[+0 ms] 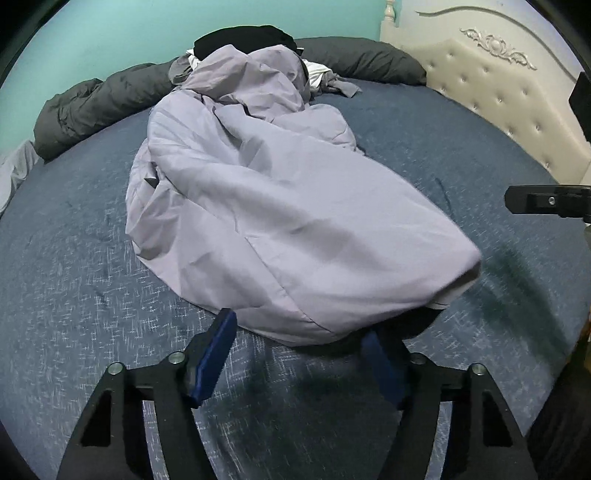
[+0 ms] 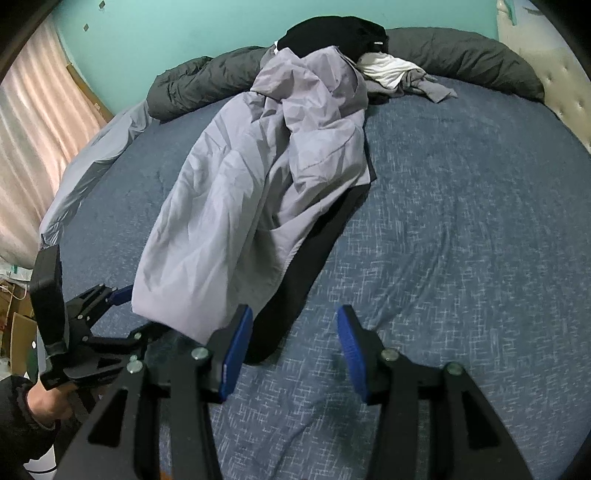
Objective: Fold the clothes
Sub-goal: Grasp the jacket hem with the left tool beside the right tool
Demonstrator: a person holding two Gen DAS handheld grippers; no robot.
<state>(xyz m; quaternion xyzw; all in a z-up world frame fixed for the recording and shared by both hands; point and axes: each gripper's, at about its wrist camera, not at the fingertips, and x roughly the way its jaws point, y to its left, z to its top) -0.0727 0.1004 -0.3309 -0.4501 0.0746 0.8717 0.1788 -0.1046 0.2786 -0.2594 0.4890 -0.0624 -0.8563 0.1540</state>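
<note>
Blue bed sheet [image 2: 461, 221] backed by teal wall [image 2: 166, 33]; no readable writing seen. Lilac garment [image 1: 258, 221] is spread mid-bed, clothes pile [image 2: 351, 48] behind. Left hand-held gripper [image 1: 299, 354] is open at the garment's near edge. Right hand-held gripper [image 2: 293, 354] is open, empty. Curtain [image 2: 33, 147] seen in right view only.

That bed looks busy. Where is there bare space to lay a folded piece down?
The widest bare stretch of blue bedspread lies between the lavender garment and the tufted headboard, ahead of the right gripper. A narrower strip runs along the garment's other side. It is crowded at the far edge, where the clothes pile meets the dark duvet.
</note>
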